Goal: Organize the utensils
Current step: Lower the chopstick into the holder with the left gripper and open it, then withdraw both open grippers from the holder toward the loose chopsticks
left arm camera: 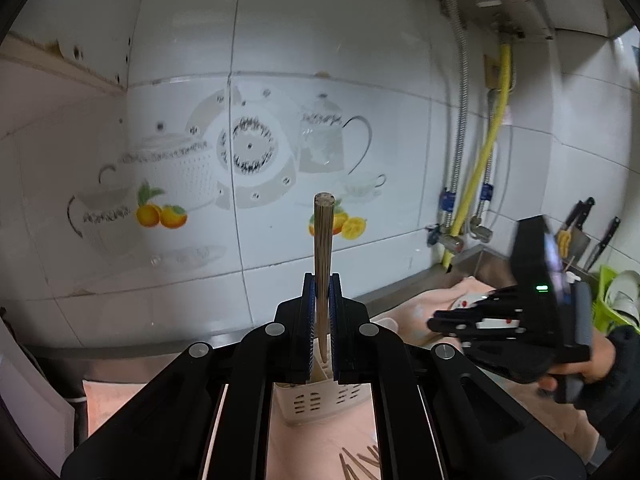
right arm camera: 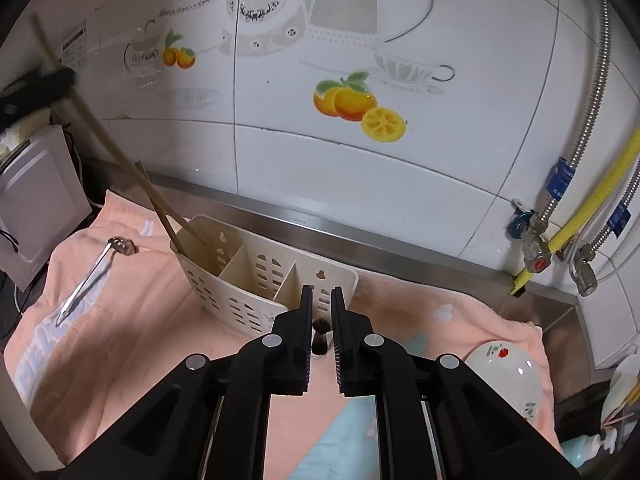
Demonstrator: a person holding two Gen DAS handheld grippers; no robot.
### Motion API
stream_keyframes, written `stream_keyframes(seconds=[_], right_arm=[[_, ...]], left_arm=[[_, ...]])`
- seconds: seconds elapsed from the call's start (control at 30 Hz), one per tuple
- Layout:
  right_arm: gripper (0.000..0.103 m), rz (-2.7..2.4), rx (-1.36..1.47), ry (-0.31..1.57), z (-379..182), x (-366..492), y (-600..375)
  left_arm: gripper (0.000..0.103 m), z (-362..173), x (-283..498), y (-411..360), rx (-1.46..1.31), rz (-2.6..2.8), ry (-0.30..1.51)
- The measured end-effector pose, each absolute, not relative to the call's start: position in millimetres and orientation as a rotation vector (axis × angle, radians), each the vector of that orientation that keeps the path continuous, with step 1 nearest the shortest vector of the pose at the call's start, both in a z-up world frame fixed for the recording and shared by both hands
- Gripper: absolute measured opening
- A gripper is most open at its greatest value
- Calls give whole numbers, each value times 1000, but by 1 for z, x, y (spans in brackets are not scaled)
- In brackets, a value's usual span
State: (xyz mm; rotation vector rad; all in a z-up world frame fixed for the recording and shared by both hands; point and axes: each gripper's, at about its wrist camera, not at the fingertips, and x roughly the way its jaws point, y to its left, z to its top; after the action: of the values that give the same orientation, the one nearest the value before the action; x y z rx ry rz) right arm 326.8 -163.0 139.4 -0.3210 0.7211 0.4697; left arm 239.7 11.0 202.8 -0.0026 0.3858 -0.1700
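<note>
Left tool (left arm camera: pixel 320 292) clenched on upright wooden chopstick (left arm camera: pixel 322 240); right tool (right arm camera: pixel 321 300) near-closed, empty, above cream holder (right arm camera: pixel 256 304)

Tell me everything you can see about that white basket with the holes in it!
The utensil caddy is a cream plastic basket with rows of little slots in its walls and a keyhole-shaped hanging hole in its back wall. Two dividers split it into three compartments. It sits on the pink towel, close to the tiled wall. The leftmost compartment has a wooden chopstick leaning in it, and a second chopstick, held by the left gripper, slants down into it. The other compartments look empty.
</note>
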Motion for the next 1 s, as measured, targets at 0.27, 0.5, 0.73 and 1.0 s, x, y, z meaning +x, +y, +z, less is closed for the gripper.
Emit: stream_keyframes(seconds=[0.27, 0.5, 0.73, 1.0], right_arm=[[24, 471, -312, 689, 146, 317, -171], [41, 487, -317, 653, 146, 299, -171], [54, 506, -321, 626, 142, 278, -171], [63, 524, -291, 627, 135, 265, -174]], left_arm=[[5, 174, 268, 16, -27, -151, 477], [5, 152, 283, 19, -41, -142, 540], [6, 135, 293, 22, -55, -140, 590], [7, 129, 292, 19, -39, -140, 601]])
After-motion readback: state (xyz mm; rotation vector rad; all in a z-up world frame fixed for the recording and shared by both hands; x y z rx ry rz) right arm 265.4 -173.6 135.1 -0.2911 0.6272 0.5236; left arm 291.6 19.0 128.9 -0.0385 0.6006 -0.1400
